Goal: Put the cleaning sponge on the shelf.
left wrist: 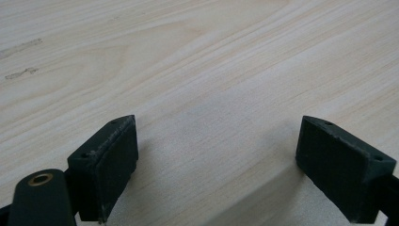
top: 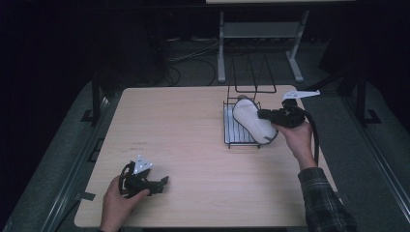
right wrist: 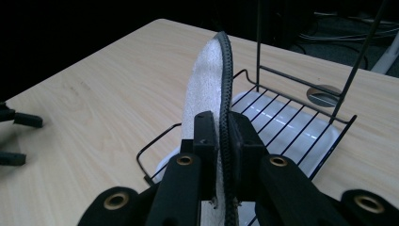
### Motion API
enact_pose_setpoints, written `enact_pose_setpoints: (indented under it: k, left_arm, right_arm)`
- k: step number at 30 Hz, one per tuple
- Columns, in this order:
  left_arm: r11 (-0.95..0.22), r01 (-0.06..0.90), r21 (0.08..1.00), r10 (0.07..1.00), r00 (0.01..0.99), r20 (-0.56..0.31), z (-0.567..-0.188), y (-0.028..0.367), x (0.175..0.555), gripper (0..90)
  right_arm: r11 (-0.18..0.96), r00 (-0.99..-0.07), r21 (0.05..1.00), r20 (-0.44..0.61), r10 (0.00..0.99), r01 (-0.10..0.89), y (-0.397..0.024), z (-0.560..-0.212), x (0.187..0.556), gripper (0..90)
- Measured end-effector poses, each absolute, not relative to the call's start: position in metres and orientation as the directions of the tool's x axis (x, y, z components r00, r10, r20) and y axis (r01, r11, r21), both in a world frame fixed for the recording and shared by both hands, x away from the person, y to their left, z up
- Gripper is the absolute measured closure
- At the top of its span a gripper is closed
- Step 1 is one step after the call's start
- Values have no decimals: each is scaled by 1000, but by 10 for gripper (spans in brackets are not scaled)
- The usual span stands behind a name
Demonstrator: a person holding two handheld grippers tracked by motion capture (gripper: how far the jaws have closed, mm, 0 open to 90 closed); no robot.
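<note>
1. The right gripper (top: 263, 115) is pinching a white insole (top: 252, 121) with a black rim; in the right gripper view the two jaws press on it from both sides, one on the white fleecy face (right wrist: 203, 84) and one on the dark edge.
2. The insole stands on its long edge, tilted, over a black wire rack (top: 231, 131) that sits near the far right corner of the table (top: 183, 130). Its lower end reaches down to the near right part of the rack; whether it rests there cannot be told.
3. The rack holds a white tray (right wrist: 301, 136) under its wires, and tall wire loops rise from its far side, past the far edge of the table.
4. The right hand (top: 297, 137) comes in from the right edge of the table, with a checked sleeve (top: 324, 203) behind it and a black cable (top: 315, 140) looping from the gripper.
5. The left gripper (top: 164, 182) lies near the near left corner of the table, well apart from the rack, held by the left hand (top: 118, 205). Its jaws are spread wide, with only bare wood between them in the left gripper view, and its pads (left wrist: 110, 165) sit close above the tabletop.
6. A round grey cap (right wrist: 324, 95) sits in the tabletop just beyond the rack.
</note>
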State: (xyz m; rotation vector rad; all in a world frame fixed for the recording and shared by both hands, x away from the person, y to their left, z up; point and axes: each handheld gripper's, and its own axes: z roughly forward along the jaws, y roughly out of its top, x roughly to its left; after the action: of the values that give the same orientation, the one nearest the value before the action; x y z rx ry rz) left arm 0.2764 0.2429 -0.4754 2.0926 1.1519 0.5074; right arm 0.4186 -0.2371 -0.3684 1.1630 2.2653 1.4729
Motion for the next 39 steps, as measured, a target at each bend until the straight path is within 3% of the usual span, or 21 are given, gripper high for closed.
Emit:
enact_pose_setpoints:
  k: [13,33,39]
  left_arm:
    - [-372,580,725,847,531,11,-475,243,276,127]
    - [-373,580,725,847,531,11,-475,243,276,127]
    - [-373,580,725,847,531,11,-475,243,276,127]
  right_arm:
    - [130,-642,847,281,713,516,-229,-380,448,825]
    - [160,-648,826,288,705,541,-216,-400,461,814]
    - [169,-635,822,273,722,545,-215,-404,463,770]
